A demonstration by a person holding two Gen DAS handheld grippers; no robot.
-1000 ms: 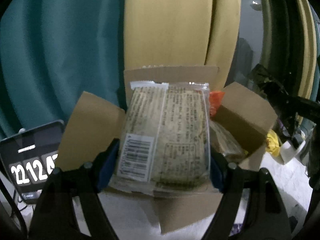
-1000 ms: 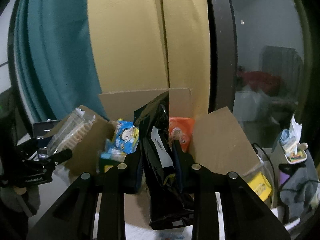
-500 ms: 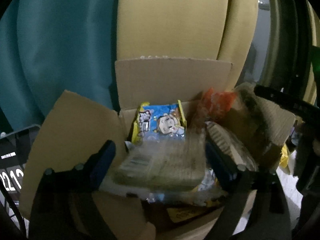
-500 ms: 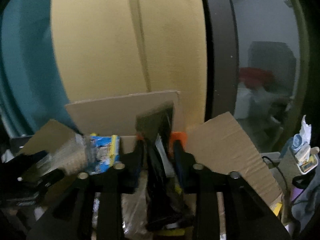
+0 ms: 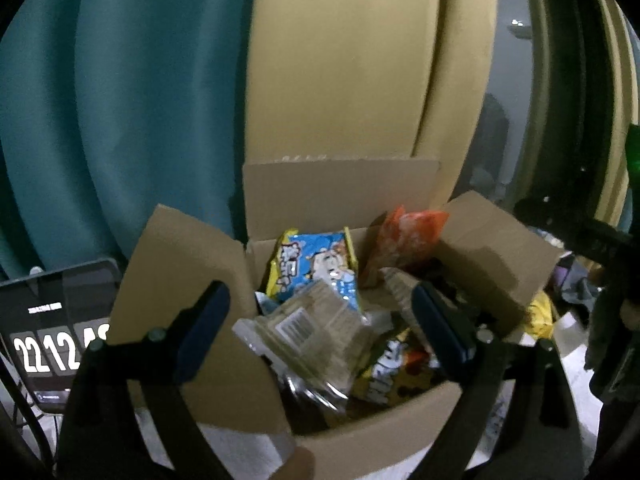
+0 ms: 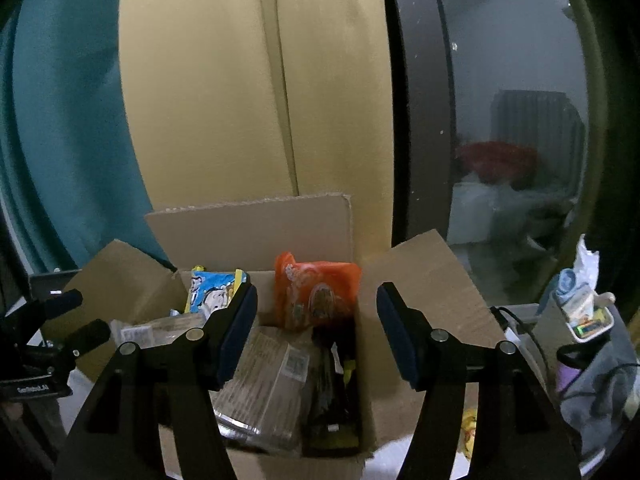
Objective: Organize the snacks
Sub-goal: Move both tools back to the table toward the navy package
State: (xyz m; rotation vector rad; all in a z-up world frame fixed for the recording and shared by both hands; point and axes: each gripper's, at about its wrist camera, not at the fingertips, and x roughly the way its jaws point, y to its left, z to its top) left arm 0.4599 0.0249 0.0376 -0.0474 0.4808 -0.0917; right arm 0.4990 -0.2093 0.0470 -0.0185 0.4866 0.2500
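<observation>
Teal and mustard curtains (image 5: 168, 92) hang behind an open cardboard box (image 5: 380, 436) whose 4 flaps stand up. Nearest me, the left gripper (image 5: 320, 332) hovers over the box with its jaws spread wide and nothing between them. Just under it lies a clear cracker pack (image 5: 308, 332) with a barcode label, resting on top of the other snacks. Beside that sits a yellow bag (image 5: 394, 380), and further back a blue cartoon packet (image 5: 316, 264) leans against the rear wall, with an orange bag (image 5: 404, 240) upright to its right. The right gripper (image 6: 316, 332) also hangs over the box, jaws apart and empty. Below it a black pouch (image 6: 332, 392) stands inside along the right wall, next to another clear wrapped pack (image 6: 268, 384). Off to the left, a tablet (image 5: 52, 332) shows clock digits. A dark window (image 6: 516, 140) is at the far right.
</observation>
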